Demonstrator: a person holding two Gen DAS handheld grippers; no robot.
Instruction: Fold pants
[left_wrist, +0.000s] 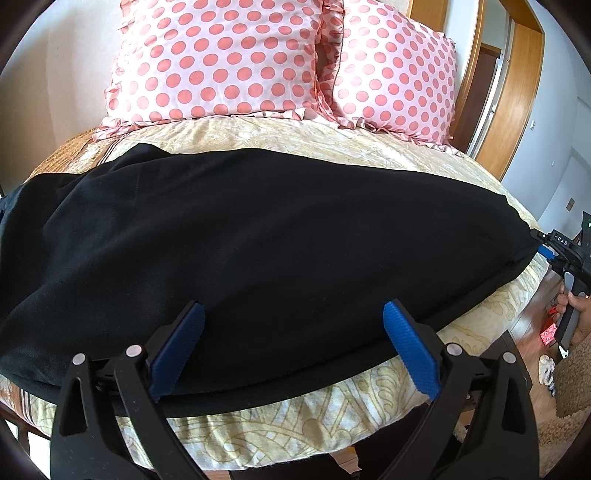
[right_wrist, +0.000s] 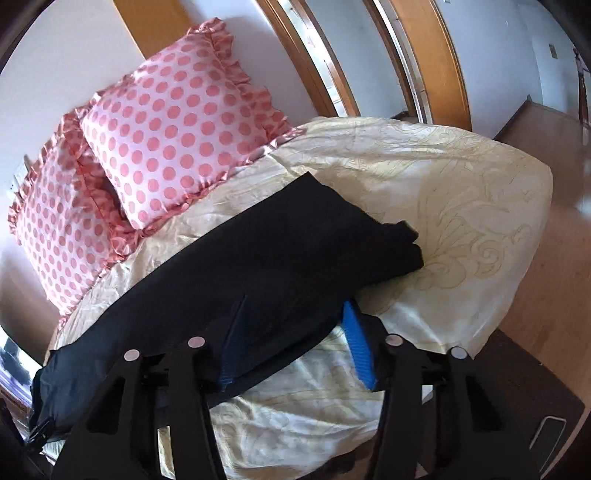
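Note:
Black pants (left_wrist: 258, 236) lie spread lengthwise across a bed with a cream patterned cover (left_wrist: 332, 144). My left gripper (left_wrist: 293, 314) is open, its blue pads over the near edge of the pants at their middle. My right gripper (right_wrist: 295, 314) is open, its blue pads on either side of the pants' near edge (right_wrist: 280, 280) at one end. In the left wrist view the right gripper (left_wrist: 561, 247) shows at the pants' right end, held by a hand. The pants' other end (right_wrist: 48, 387) hangs near the bed's left edge.
Two pink polka-dot pillows (left_wrist: 229, 59) (right_wrist: 177, 136) lean against the wall at the head of the bed. Wooden door frames (right_wrist: 424, 55) stand behind. Wooden floor (right_wrist: 554, 258) lies beside the bed, with small objects (left_wrist: 548, 332) on it.

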